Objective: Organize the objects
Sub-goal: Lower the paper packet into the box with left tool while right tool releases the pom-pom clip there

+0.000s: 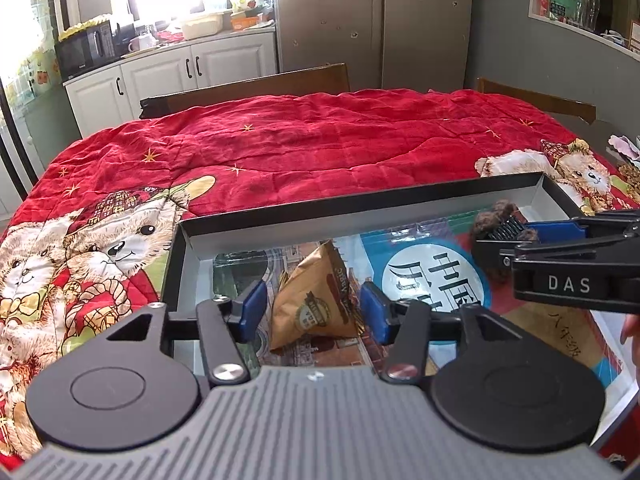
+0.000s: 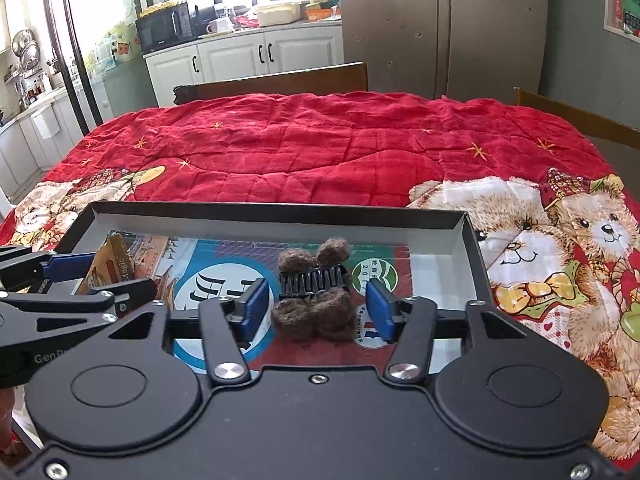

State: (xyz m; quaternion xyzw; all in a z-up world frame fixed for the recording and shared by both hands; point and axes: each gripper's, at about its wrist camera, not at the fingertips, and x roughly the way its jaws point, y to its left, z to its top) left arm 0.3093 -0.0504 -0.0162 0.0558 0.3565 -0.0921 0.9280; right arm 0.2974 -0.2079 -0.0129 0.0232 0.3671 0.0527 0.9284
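**Two items lie in the box, each between spread gripper pads**

The snack packet (image 1: 316,300) lies in the shallow black box (image 1: 360,204), toward its left end, on a printed booklet (image 2: 224,280). The left gripper (image 1: 314,312) brackets it, blue pads apart and seemingly touching nothing. The furry brown hair claw (image 2: 314,292) lies further right, between the right gripper's (image 2: 316,310) separated pads. Both seem placed for storage. The box's near wall is hidden behind the grippers; the booklet's text is partly covered.

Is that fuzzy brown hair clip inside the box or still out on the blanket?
Inside: the hair clip lies on the book within the box walls.
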